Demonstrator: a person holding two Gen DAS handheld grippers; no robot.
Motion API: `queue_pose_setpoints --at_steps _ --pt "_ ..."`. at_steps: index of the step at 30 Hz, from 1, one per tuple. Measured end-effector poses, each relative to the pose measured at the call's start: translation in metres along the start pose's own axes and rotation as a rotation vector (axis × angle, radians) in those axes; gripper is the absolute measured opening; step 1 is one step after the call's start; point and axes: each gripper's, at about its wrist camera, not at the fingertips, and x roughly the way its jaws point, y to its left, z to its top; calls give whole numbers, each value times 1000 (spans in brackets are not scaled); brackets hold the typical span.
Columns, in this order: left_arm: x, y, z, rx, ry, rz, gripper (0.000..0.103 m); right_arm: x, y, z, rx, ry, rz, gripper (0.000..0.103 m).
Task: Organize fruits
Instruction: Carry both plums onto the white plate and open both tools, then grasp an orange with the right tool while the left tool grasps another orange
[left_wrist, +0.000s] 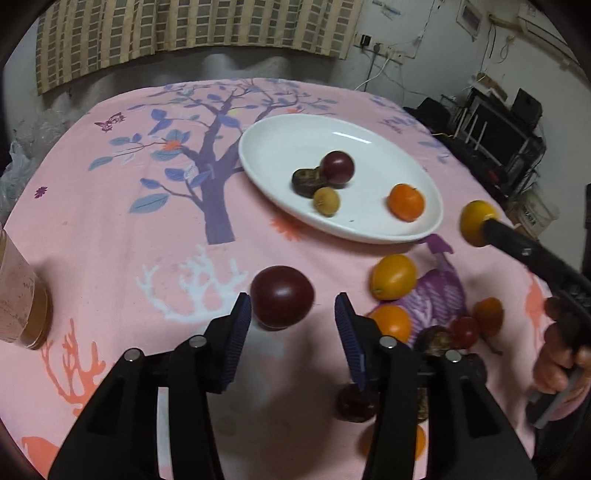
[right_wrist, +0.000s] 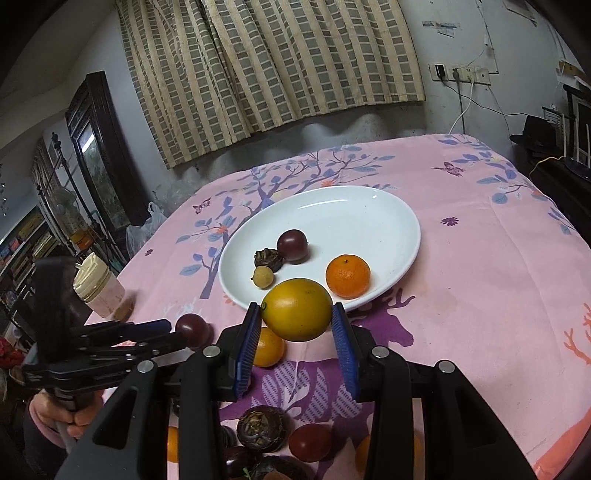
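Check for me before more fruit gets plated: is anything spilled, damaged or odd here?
Nothing spilled or broken. One dark fruit on the white plate, the wrinkled one, looks shrivelled beside the smooth plum; a similar wrinkled fruit lies on the tablecloth.

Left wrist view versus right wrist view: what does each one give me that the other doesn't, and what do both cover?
Only the left wrist view shows the left gripper head-on, with the dark plum against its left finger, a gap on the other side.

Only the right wrist view shows the right gripper closed on the yellow fruit, and the jar's white lid.

Both show the white plate holding four items, including an orange mandarin, and loose fruit on the pink tablecloth.
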Motion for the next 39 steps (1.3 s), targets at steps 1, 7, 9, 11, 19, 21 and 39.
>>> queue_pose_setpoints --at_steps 1,7,9,11,19,21,39 --pt "5 1 -1 2 11 4 47 -1 1 -1 -2 -1 1 40" --pt "21 -5 -3 44 12 47 47 -3 3 -3 -5 -2 2 40" --pt "22 -9 -6 64 20 31 38 -5 3 -3 -1 -5 5 40" --pt "21 -14 -7 80 13 58 38 -7 3 -2 1 -10 6 40" --pt "-14 -23 37 9 -145 -38 38 4 0 10 11 -30 -5 40" --pt "-5 -29 54 -1 -153 -54 38 16 -1 18 8 -22 -17 40" --pt "-14 -20 73 -92 -207 56 94 8 -23 41 34 -35 -39 55"
